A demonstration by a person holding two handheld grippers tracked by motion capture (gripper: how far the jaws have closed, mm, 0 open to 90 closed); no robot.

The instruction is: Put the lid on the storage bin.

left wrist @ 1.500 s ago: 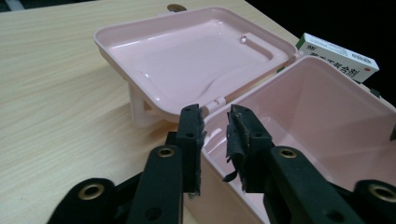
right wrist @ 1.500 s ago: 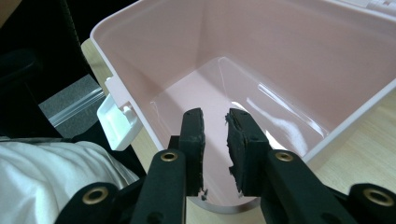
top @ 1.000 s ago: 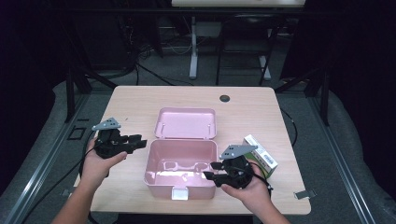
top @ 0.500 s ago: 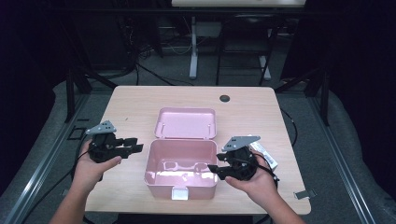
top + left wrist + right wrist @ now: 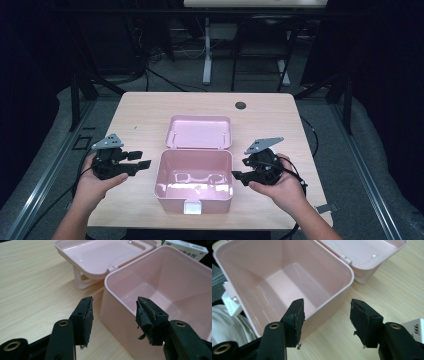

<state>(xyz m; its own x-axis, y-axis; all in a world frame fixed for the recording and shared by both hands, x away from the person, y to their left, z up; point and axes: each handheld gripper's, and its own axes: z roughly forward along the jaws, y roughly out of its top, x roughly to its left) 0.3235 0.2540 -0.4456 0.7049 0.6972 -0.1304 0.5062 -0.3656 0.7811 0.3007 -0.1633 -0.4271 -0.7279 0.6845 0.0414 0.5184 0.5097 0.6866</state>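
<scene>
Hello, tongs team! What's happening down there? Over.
Left tongs open, right tongs open, both empty. Pink box between them, lid open, nothing inside. Nothing blocking.

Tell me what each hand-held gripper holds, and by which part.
Nothing. The left hand-held gripper and the right hand-held gripper are both open, with no object between the jaws, one at each side of the pink box.

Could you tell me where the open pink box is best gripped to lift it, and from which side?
Probably the pink box by its thin upright side wall, with a claw coming down from above, one jaw inside and one outside. The rim is open there, while the lid lies flat behind and the white latch sits in front.
</scene>
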